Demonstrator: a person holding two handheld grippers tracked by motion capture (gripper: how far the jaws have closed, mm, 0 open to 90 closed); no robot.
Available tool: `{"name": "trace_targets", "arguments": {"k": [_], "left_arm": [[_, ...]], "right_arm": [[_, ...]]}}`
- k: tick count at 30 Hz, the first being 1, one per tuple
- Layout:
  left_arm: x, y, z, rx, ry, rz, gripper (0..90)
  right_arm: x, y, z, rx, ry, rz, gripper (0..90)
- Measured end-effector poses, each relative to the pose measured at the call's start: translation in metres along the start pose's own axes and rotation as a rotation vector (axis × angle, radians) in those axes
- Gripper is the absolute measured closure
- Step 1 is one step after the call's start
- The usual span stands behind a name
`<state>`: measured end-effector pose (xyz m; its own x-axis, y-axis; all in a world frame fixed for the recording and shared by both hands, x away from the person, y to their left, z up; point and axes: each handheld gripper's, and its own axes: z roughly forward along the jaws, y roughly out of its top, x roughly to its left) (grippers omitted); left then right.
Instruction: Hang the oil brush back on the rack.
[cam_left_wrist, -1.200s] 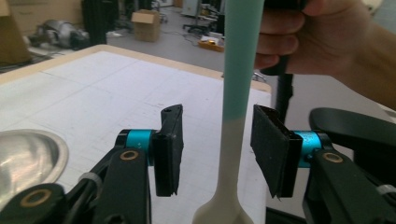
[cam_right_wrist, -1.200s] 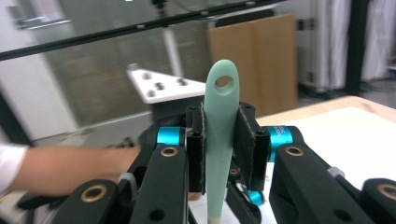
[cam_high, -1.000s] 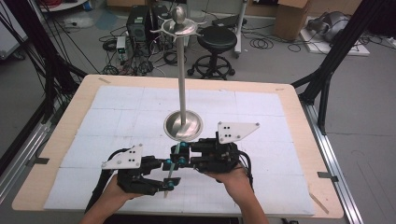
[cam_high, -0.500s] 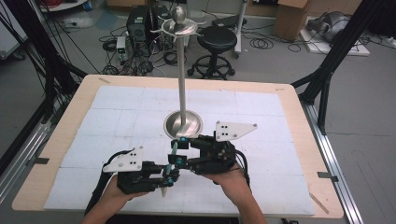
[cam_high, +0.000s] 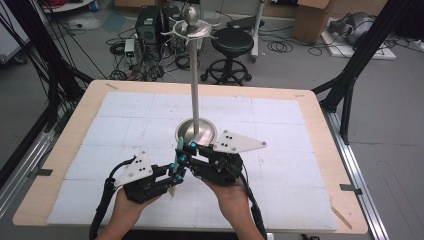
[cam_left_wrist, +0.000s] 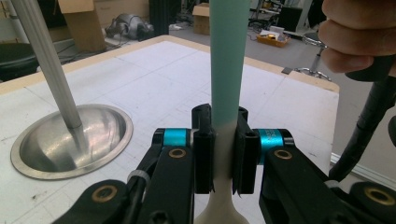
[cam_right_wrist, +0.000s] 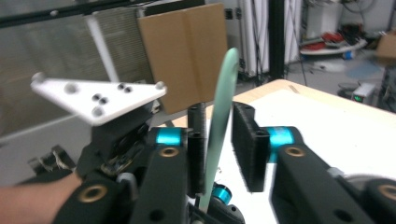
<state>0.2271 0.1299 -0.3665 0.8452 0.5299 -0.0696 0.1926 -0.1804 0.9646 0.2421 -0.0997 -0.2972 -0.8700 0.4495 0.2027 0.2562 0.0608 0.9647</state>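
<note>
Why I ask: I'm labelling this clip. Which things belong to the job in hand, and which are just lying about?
Job in hand: teal-and-white utensil; left gripper, fingers shut on it; right gripper, fingers have just been closing around its handle, not yet clamped; metal stand, probably its destination.
Lying about: stool; cardboard box; computer tower; floor cables.

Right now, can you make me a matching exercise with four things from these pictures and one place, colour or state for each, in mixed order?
Things:
1. spoon
2. stand base
3. left gripper
4. stool

Descriptions:
A. black, on the floor beyond the table
B. mint green, with a cream neck
C. shut on the spoon
D. shiny metal dish in front of the grippers

Pairs: 1-B, 2-D, 3-C, 4-A
</note>
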Motion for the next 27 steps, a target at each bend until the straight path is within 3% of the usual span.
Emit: {"name": "trace_targets", "arguments": {"k": [4, 6, 10, 14, 20, 27], "left_arm": [[0.005, 0.000, -0.003, -0.023, -0.051, -0.027, 79.8], [0.010, 0.000, -0.007, -0.034, -0.093, -0.064, 67.4], [0.018, -0.004, -0.024, -0.062, -0.105, -0.067, 54.3], [0.028, -0.011, -0.044, -0.077, -0.087, -0.077, 48.9], [0.040, -0.023, -0.067, -0.082, -0.056, -0.096, 44.6], [0.051, -0.034, -0.080, -0.091, -0.020, -0.120, 44.1]], "right_arm": [[-0.002, 0.003, 0.001, -0.003, 0.043, 0.022, 82.2], [-0.004, 0.005, 0.002, 0.000, 0.056, 0.020, 82.4], [-0.016, 0.013, 0.006, 0.010, 0.130, 0.014, 82.5], [-0.030, 0.025, 0.012, 0.009, 0.184, -0.015, 82.5], [-0.047, 0.052, 0.023, 0.053, 0.294, -0.075, 82.4], [-0.066, 0.085, 0.030, 0.080, 0.327, -0.098, 82.5]]}}
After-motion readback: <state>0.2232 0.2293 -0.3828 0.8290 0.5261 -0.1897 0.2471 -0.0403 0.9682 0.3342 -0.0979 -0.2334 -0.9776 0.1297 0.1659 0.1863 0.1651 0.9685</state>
